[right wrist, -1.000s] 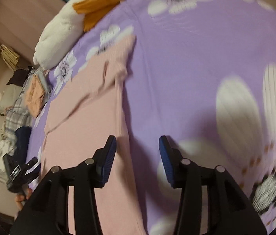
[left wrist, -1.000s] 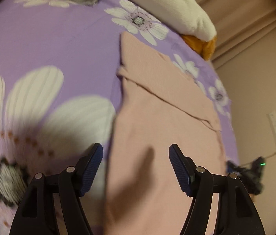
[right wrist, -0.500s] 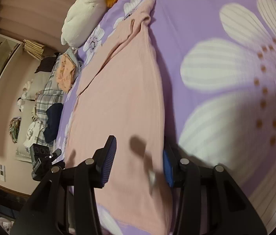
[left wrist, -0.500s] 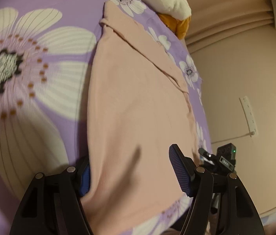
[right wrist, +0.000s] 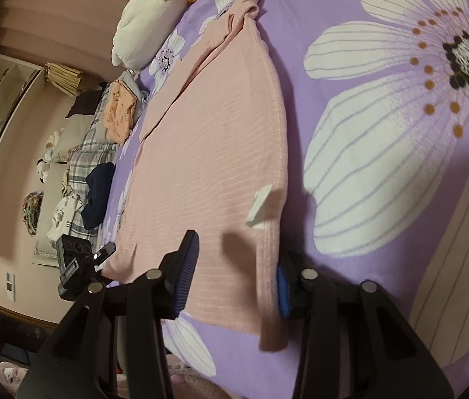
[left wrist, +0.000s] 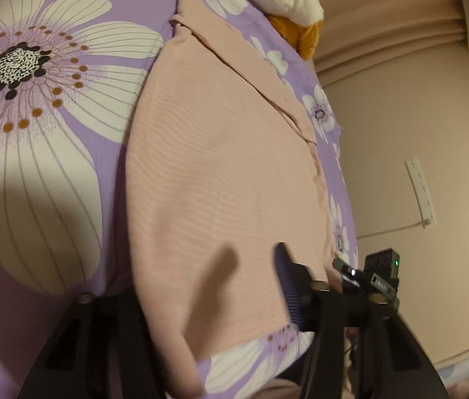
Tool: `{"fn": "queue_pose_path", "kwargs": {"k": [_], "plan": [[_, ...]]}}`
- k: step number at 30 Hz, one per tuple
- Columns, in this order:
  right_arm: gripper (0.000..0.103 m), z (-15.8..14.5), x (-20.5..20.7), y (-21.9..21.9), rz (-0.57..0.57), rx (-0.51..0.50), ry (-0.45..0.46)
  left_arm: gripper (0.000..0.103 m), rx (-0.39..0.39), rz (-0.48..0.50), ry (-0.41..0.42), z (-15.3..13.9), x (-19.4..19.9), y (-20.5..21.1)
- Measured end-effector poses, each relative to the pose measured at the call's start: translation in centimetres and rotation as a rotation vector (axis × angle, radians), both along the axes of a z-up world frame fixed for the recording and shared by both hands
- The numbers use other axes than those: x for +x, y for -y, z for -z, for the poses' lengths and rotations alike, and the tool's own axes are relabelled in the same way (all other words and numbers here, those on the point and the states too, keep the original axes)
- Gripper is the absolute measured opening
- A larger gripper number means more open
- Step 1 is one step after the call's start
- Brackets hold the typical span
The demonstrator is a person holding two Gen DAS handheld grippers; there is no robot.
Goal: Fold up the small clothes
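The left gripper (left wrist: 201, 286) is spread wide, its 2 black fingers straddling the near hem corner of the pink garment (left wrist: 221, 173); the ribbed blue pad (left wrist: 289, 291) of one finger lies over the cloth, while the other finger is tucked beneath the fabric's folded edge, out of sight. The right gripper (right wrist: 234, 272) likewise stands apart, 1 ribbed pad (right wrist: 186, 272) over the knit and the other pad (right wrist: 282, 291) just outside the hem's side edge, so the corner sits between them unclamped. Both tools lie low and nearly flat to the bed, aimed along the garment's length. The garment is a single soft, fine-ribbed knit piece spread flat, its far end folded over in a diagonal flap, with a small white tag (right wrist: 259, 207) near the right hem. It rests on a smooth purple bedsheet (right wrist: 384, 249) printed with large white daisies. Beyond lie 1 plush white pillow (right wrist: 144, 23), an orange cushion (left wrist: 302, 35), and a heap of plaid and peach clothes (right wrist: 101, 126).
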State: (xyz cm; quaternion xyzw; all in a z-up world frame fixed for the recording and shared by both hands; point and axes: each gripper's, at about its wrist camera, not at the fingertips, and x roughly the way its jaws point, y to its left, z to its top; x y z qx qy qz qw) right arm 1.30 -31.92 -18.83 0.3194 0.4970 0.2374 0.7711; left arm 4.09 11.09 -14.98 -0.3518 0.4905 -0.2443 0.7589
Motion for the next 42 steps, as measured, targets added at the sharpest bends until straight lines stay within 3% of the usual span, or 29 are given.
{"fn": "queue_pose_path", "kwargs": {"k": [2, 4, 6, 7, 11, 18, 31, 42], "plan": [[0.034, 0.0, 0.2, -0.3, 0.003, -0.009, 0.007, 0.031, -0.010, -0.016, -0.016, 0.6, 0.5, 0.0], [0.027, -0.1, 0.2, -0.4, 0.005, -0.021, 0.019, 0.019, -0.016, -0.032, -0.030, 1.1, 0.5, -0.2], [0.020, 0.0, 0.2, -0.5, 0.010, -0.034, 0.024, 0.015, -0.021, -0.048, -0.041, 1.3, 0.4, -0.4], [0.016, 0.1, 0.2, -0.4, 0.014, -0.035, 0.025, 0.007, -0.024, -0.052, -0.042, 1.3, 0.3, -0.5], [0.008, -0.2, -0.2, 0.0, 0.028, -0.036, 0.038, 0.002, -0.047, -0.072, -0.027, 0.4, -0.6, -1.3], [0.007, -3.8, -0.1, 0.2, 0.051, 0.086, 0.179, 0.000, -0.104, -0.106, 0.092, -4.0, -0.6, -2.2], [0.006, -11.6, -0.3, -0.7, 0.071, 0.087, 0.426, 0.000, -0.096, -0.120, 0.367, -12.1, 0.2, -1.8], [0.006, -15.0, -2.5, 0.0, 0.048, 0.106, 0.522, 0.000, -0.066, -0.079, 0.448, -15.7, -2.5, -1.5]]}}
